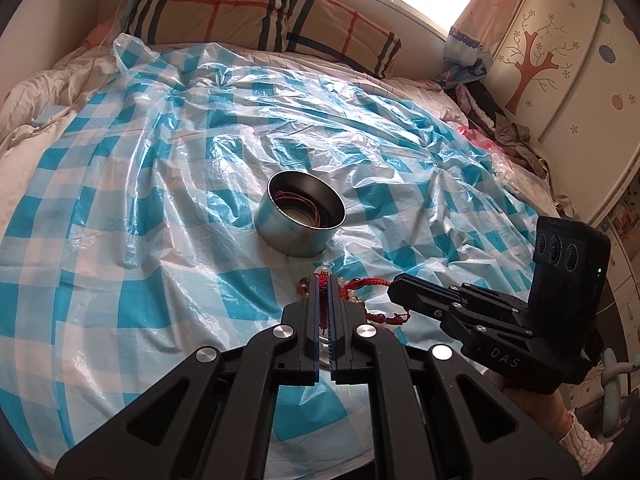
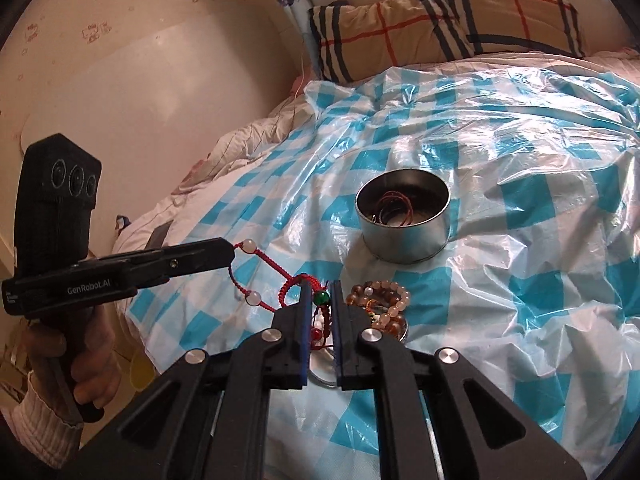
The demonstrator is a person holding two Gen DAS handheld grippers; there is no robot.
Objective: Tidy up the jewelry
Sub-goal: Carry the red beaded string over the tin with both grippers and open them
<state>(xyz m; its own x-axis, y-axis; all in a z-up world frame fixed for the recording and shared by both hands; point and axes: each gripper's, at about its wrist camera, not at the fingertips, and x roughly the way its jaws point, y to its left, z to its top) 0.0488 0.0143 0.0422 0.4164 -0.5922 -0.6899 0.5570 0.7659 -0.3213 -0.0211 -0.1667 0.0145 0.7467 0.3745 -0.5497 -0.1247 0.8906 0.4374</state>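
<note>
Lying on a bed under a blue-checked plastic sheet [image 1: 168,184], a round metal tin [image 1: 301,216] holds coiled red cords. Ahead of it a plaid pillow [image 1: 256,12] rims the far edge; wrinkled sheet lies open on every side. The left gripper [image 1: 325,280] pinches a red cord bracelet [image 2: 264,276] with pale beads. The right gripper [image 2: 320,286], nearly closed, straddles its knotted end beside a beaded bracelet [image 2: 380,300].
</note>
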